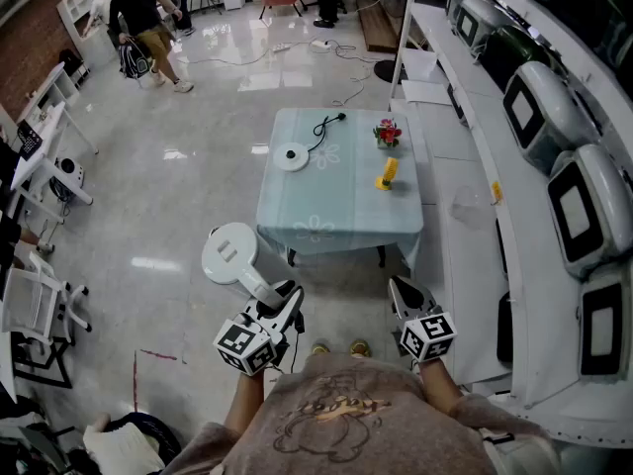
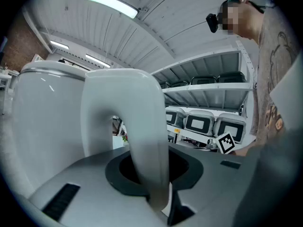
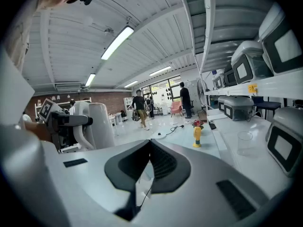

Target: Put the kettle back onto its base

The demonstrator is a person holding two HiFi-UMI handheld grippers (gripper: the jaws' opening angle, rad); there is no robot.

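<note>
At the left of the head view, the left gripper (image 1: 280, 303) holds the white kettle (image 1: 229, 253) out in front of the person. The kettle hangs over the floor, short of the desk (image 1: 336, 221) and off its near left corner. The left gripper view shows the jaws clamped on the kettle's handle (image 2: 139, 131), which rises in a loop between them, while the kettle's body fills the left side just beyond. Further on, the round white base (image 1: 292, 156) lies on the left half of the desk, well apart from the kettle, and its black cord (image 1: 327, 125) trails toward the far edge. To the right of the base stand red flowers (image 1: 387, 133) and, nearer, a yellow figure (image 1: 389, 173). At the right, the right gripper (image 1: 404, 293) is held beside the left one, short of the desk's near right corner; the right gripper view shows its jaws together with nothing between them
</note>
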